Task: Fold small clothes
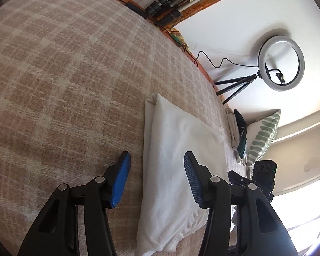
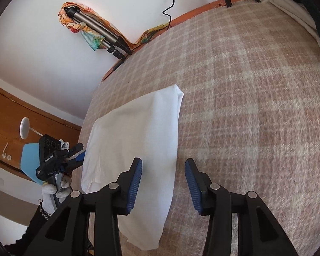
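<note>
The left wrist view alone shows a ring light [image 1: 281,63] on a tripod and a leaf-print pillow [image 1: 264,136]; the right wrist view alone shows a blue chair [image 2: 31,160]. Both grippers are released – left gripper [image 1: 156,176] and right gripper [image 2: 163,180] hold nothing. The folded white garment [image 1: 177,170] lies on the plaid blanket [image 1: 64,74] – its long axis runs away from both cameras.

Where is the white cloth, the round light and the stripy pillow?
Folded white cloth [image 1: 177,149], left wrist view, its flat middle.
Round white ring light [image 1: 281,63], left wrist view, its rim.
Green-striped white pillow [image 1: 264,134], left wrist view, its striped face.
</note>
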### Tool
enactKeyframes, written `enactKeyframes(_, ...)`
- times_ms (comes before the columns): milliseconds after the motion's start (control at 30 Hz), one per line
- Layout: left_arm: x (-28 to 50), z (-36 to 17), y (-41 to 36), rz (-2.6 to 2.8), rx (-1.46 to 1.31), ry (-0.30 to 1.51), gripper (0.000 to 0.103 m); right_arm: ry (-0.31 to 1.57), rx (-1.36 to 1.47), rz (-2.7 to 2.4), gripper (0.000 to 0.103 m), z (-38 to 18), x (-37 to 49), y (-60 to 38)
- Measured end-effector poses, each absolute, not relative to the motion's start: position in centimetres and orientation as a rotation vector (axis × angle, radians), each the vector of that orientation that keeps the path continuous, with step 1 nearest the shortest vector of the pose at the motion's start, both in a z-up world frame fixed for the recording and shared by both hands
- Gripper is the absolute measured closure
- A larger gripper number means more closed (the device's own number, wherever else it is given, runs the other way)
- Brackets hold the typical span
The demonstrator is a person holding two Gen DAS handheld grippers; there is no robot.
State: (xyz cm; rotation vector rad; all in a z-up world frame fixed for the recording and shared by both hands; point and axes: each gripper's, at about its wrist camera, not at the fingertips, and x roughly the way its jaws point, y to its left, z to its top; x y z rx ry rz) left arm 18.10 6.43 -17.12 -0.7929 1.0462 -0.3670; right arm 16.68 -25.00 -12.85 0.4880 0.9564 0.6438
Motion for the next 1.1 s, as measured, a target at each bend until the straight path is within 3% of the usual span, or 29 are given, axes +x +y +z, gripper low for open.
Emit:
enactKeyframes(133, 18.7, -17.1, 4.6, -0.413, -0.775, 1.041, 0.052, 0.956, 0.51, 0.689, 0.059, -13.2, 16.5, -24.2)
enactKeyframes(300, 18.9, -16.9, 3.7, -0.427, -0.739, 1.031, 0.056, 0.96, 0.517, 0.721, 0.073, -13.4, 17.0, -22.8)
enactKeyframes(367, 18.9, -17.0, 3.8, -0.414, -0.727, 1.041, 0.077, 0.965, 0.515, 0.713, 0.083, -13.5, 17.0, -22.5)
enactKeyframes(467, 18.7, -17.1, 3.9, -0.398, -0.708, 1.041, 0.088, 0.953, 0.494, 0.693, 0.094, -13.1, 16.8, -22.2)
enactKeyframes(667, 18.1, -15.0, 2.9, -0.412, -0.628, 0.988, 0.094, 0.896, 0.419, 0.673, 0.098, -10.8, 16.0, -20.9)
enactKeyframes(1100, 17.2, -10.4, -1.0, -0.5, -0.548, 0.892, 0.095, 0.784, 0.293, 0.65, 0.098, -5.7, 14.0, -20.5)
